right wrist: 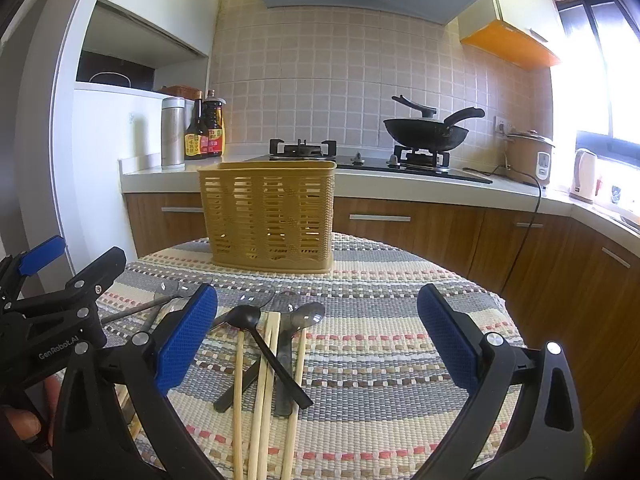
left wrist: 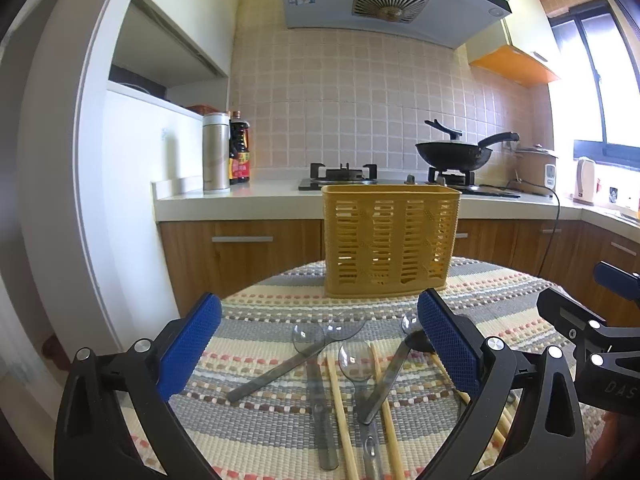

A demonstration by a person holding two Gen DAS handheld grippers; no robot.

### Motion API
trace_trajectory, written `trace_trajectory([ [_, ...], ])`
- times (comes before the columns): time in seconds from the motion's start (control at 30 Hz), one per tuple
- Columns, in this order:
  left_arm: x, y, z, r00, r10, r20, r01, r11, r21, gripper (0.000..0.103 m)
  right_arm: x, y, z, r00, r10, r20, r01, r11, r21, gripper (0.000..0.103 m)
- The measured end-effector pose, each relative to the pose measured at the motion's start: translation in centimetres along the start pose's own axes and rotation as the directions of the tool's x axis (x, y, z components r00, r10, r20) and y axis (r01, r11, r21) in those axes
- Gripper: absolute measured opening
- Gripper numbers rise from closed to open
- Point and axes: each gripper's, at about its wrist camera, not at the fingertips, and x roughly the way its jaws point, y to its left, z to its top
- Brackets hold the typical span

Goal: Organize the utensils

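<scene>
The utensils lie loose in the lower middle of both views, on a round worktop (right wrist: 392,320) covered by a striped woven cloth. In the left wrist view, clear plastic spoons (left wrist: 354,360) cross one another, with wooden chopsticks (left wrist: 340,412) running between their handles toward the bottom edge. In the right wrist view a black spoon (right wrist: 244,317) lies slanted over a bundle of pale chopsticks (right wrist: 264,392), and more grey spoons (right wrist: 306,316) rest just beside them.

Behind the utensils, near the worktop's far edge, stands a yellow slotted basket (left wrist: 390,240), upright and apart from the spoons; what its inside holds cannot be seen.

The left gripper (left wrist: 320,356) hovers over the clear spoons with its blue-padded fingers spread wide and nothing between them. The right gripper (right wrist: 318,340) has its fingers equally wide, framing the chopstick bundle without touching it. Each gripper shows at the edge of the other's view.

Beyond, in the upper half of both frames, a kitchen counter carries a gas hob, a black wok (right wrist: 426,134), sauce bottles (right wrist: 206,132) and a steel flask (left wrist: 216,152).
</scene>
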Motion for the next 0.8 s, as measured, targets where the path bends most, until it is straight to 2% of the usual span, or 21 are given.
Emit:
trace_trajectory([
  [0.2, 1.2, -0.2, 0.1, 1.0, -0.005, 0.004, 0.005, 1.0, 0.009, 0.095, 0.4, -0.2, -0.3, 1.0, 0.0, 0.004, 0.0, 1.0, -0.002, 0.095],
  [0.33, 0.2, -1.0, -1.5, 1.0, -0.009, 0.011, 0.008, 1.0, 0.014, 0.095, 0.4, -0.3, -0.3, 1.0, 0.001, 0.0, -0.001, 1.0, -0.001, 0.095],
  [0.7, -0.8, -2.6, -1.3, 1.0, 0.015, 0.007, -0.015, 1.0, -0.001, 0.095, 0.2, -0.4, -0.4, 1.0, 0.005, 0.024, -0.005, 1.0, 0.018, 0.095],
  [0.73, -2.3, -3.0, -2.7, 1.0, 0.016, 0.01, -0.016, 1.0, 0.0, 0.095, 0.2, -0.3, -0.4, 1.0, 0.005, 0.025, -0.005, 1.0, 0.018, 0.095],
  [0.8, -2.3, -3.3, -2.7, 1.0, 0.018, 0.01, -0.018, 1.0, -0.001, 0.095, 0.2, -0.3, -0.4, 1.0, 0.004, 0.026, -0.005, 1.0, 0.02, 0.095],
])
